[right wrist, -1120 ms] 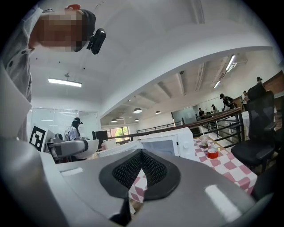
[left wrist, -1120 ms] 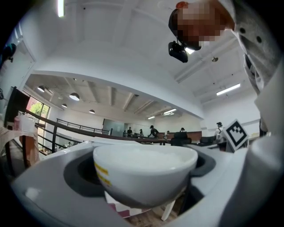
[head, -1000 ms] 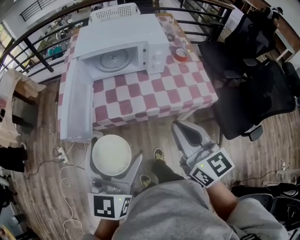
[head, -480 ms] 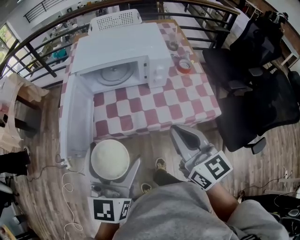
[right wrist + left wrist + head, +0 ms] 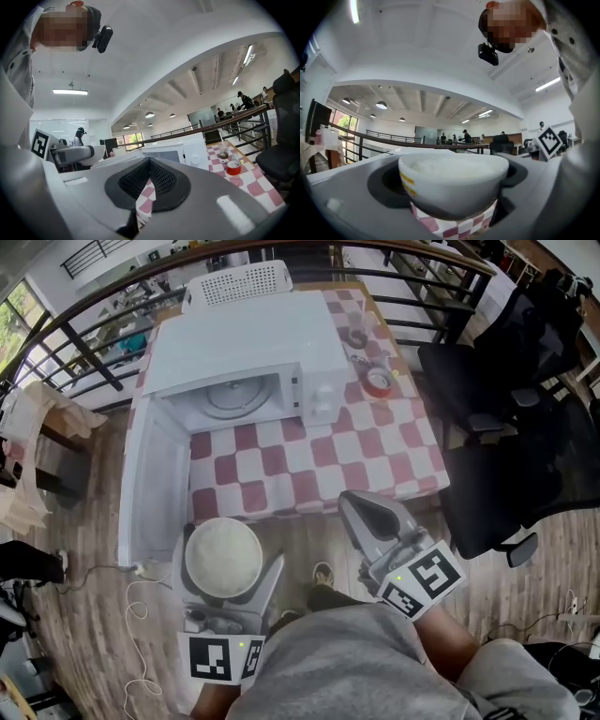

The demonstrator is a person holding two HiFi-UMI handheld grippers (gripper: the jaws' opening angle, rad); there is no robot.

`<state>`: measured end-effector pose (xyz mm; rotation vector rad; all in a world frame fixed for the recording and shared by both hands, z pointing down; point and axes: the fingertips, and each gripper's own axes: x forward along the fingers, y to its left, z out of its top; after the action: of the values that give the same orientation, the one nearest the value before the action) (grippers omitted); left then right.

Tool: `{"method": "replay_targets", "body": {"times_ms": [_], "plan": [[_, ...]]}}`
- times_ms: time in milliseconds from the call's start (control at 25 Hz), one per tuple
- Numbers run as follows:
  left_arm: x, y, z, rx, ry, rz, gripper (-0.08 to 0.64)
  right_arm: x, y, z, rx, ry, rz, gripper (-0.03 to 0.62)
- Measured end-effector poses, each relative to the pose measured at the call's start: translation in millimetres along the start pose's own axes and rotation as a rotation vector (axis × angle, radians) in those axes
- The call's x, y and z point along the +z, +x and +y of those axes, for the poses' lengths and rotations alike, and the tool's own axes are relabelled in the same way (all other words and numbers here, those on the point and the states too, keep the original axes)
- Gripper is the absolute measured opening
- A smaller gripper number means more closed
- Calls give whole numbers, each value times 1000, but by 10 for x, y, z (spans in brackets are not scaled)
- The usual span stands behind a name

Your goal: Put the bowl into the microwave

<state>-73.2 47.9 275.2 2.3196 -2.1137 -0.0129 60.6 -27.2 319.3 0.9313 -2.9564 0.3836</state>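
The white bowl (image 5: 223,557) is held in the air in front of the table, at about 7 o'clock in the head view, below the table's near edge and above the wooden floor (image 5: 84,634). It is clasped at its sides by the left gripper (image 5: 232,549), whose jaws are spread wide around it; in the left gripper view a yellow mark is seen on the bowl's side. At 3 o'clock from the bowl, apart from it, the right gripper (image 5: 353,502) is held with its jaws pressed together and nothing between them. At 12 o'clock from the bowl the white microwave (image 5: 244,338) is set on the table's red-and-white checked cloth (image 5: 319,456), with its door (image 5: 150,479) swung fully open towards the bowl and the glass turntable (image 5: 232,395) exposed. A red round object (image 5: 378,382) is seen at 3 o'clock from the microwave, and black office chairs (image 5: 497,418) beyond the table's right edge.
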Motion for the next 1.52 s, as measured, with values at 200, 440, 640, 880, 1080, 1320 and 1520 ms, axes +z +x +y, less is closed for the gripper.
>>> {"method": "replay_targets", "body": {"times_ms": [200, 440, 640, 880, 1080, 1320, 1520], "plan": [[-32, 57, -79, 23, 19, 5, 538, -22, 9, -75, 33, 1, 8, 0], [-17, 86, -130, 31, 22, 4, 538, -10, -21, -140, 42, 0, 2, -1], [51, 77, -177, 37, 21, -12, 538, 30, -83, -160, 43, 1, -9, 0], [68, 78, -218, 43, 22, -16, 538, 52, -106, -195, 48, -3, -15, -2], [75, 86, -235, 48, 26, -17, 538, 59, -100, -209, 52, -2, -19, -1], [90, 143, -256, 51, 35, -26, 538, 81, -107, -251, 53, 5, -31, -1], [106, 153, -292, 55, 34, -30, 538, 83, -132, -283, 50, 8, -32, 0]]}}
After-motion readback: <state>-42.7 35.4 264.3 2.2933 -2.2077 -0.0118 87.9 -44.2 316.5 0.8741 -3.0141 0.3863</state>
